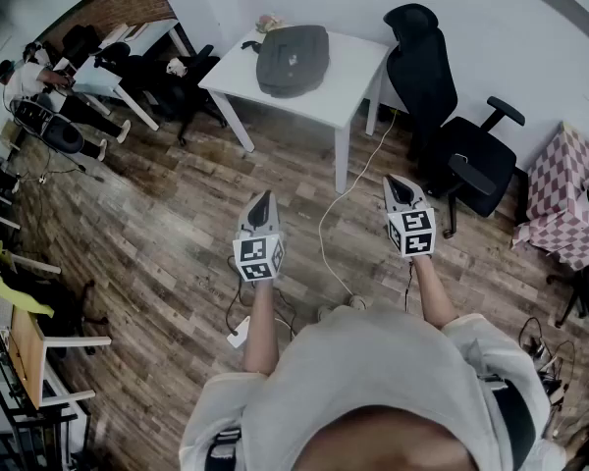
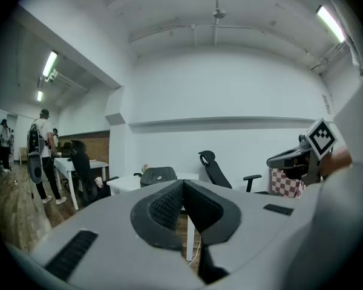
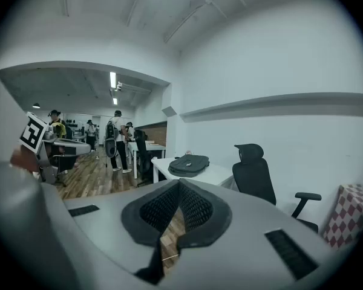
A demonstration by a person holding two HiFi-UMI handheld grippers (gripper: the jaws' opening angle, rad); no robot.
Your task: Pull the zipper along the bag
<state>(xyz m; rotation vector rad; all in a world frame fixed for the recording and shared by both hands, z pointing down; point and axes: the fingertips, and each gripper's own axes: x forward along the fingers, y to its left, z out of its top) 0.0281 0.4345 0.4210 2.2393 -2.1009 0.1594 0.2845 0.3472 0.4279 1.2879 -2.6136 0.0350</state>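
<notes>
A dark grey bag [image 1: 293, 59] lies flat on a small white table [image 1: 358, 72] at the far side of the room; it also shows as the bag [image 2: 158, 176] in the left gripper view and the bag [image 3: 189, 164] in the right gripper view. Its zipper is too small to make out. My left gripper [image 1: 263, 197] and right gripper [image 1: 394, 182] hang in the air over the wooden floor, well short of the table. Both are shut with nothing between the pads. The left gripper [image 2: 183, 186] and right gripper [image 3: 178, 185] point roughly level toward the table.
A black office chair [image 1: 447, 116] stands right of the table. A white cable [image 1: 348, 189] runs across the floor from the table toward me. Desks, chairs and people [image 1: 29, 81] fill the far left. A checkered cloth [image 1: 560, 204] is at the right.
</notes>
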